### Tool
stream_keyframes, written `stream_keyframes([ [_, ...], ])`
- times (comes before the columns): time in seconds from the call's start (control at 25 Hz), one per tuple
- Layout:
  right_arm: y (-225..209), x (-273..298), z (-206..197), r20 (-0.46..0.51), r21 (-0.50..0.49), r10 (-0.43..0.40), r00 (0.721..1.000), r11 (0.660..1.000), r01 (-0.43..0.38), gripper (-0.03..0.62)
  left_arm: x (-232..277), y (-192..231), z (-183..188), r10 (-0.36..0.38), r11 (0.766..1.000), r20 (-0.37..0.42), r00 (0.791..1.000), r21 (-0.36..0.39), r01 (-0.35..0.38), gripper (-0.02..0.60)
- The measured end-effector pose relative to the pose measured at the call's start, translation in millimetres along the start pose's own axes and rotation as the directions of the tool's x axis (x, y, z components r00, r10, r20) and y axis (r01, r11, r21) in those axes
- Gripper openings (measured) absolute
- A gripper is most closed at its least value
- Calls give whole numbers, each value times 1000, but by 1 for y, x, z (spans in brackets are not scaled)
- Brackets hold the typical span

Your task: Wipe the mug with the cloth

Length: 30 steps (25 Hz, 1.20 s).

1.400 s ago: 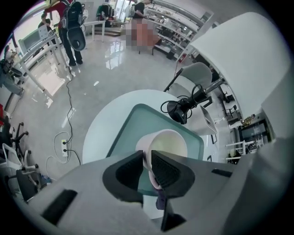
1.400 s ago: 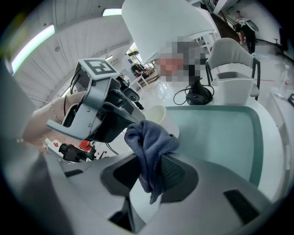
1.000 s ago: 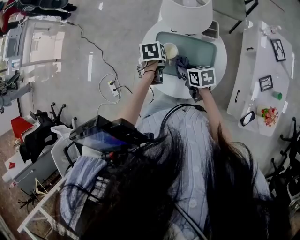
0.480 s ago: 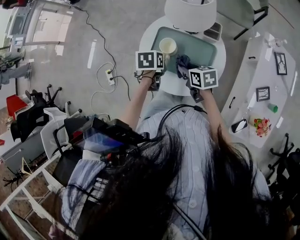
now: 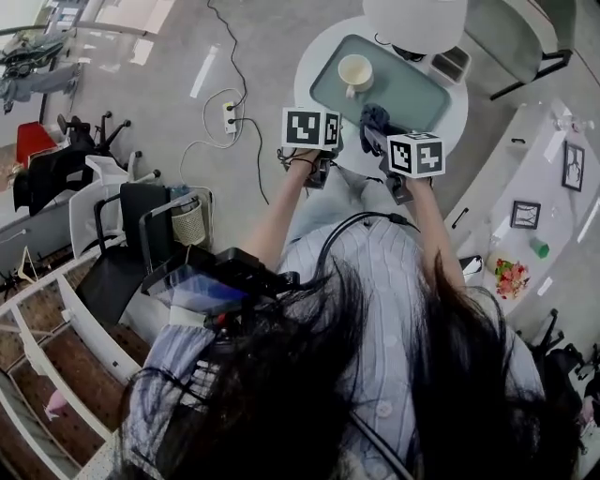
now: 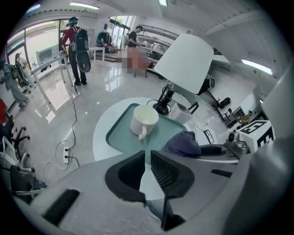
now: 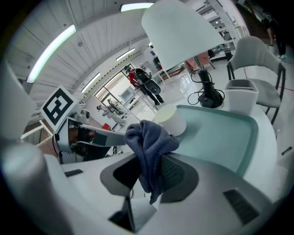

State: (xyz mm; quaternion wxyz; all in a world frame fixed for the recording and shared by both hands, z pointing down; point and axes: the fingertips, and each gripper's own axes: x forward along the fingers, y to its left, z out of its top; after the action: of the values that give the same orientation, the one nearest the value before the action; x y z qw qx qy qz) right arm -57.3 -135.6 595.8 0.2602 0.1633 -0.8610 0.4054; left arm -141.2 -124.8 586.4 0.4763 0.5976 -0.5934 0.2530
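Dangling cloth point(image 7: 148, 137) in right gripper point(image 7: 147, 170); mug point(image 6: 144, 122) handle in left gripper view

Round white table point(image 5: 304, 67), teal tray point(image 5: 403, 89) on it bearing a cream mug point(image 5: 355, 72), white lamp point(image 5: 412, 19) and small box point(image 5: 450, 64) behind

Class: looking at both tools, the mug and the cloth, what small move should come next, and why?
Probably open the left tool and ease it forward to the mug. It stands free on the tray, handle towards that tool, whose empty jaws are nearly together; the right tool grips the cloth.
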Motion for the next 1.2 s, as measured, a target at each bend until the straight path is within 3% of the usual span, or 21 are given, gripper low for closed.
stream_keyframes([
  [0.36, 21, 15, -19, -21, -15, 38, 999, 999, -38, 117, -24, 9, -40, 12, 1000, 23, 1000, -17, -12, 52],
  [0.56, 44, 18, -26, -11, -46, 16, 1000, 999, -17, 117, -49, 18, -66, -10, 1000, 42, 999, -16, 11, 52],
  [0.84, 91, 7, -55, 24, -104, 6, 1000, 995, -4, 117, -85, 15, -118, -98, 993, 44, 994, 65, 95, 52],
  [1.2, 145, -19, -119, 84, -108, -8, 996, 994, 17, 117, -119, 5, -188, -154, 979, 73, 985, 146, 143, 52],
])
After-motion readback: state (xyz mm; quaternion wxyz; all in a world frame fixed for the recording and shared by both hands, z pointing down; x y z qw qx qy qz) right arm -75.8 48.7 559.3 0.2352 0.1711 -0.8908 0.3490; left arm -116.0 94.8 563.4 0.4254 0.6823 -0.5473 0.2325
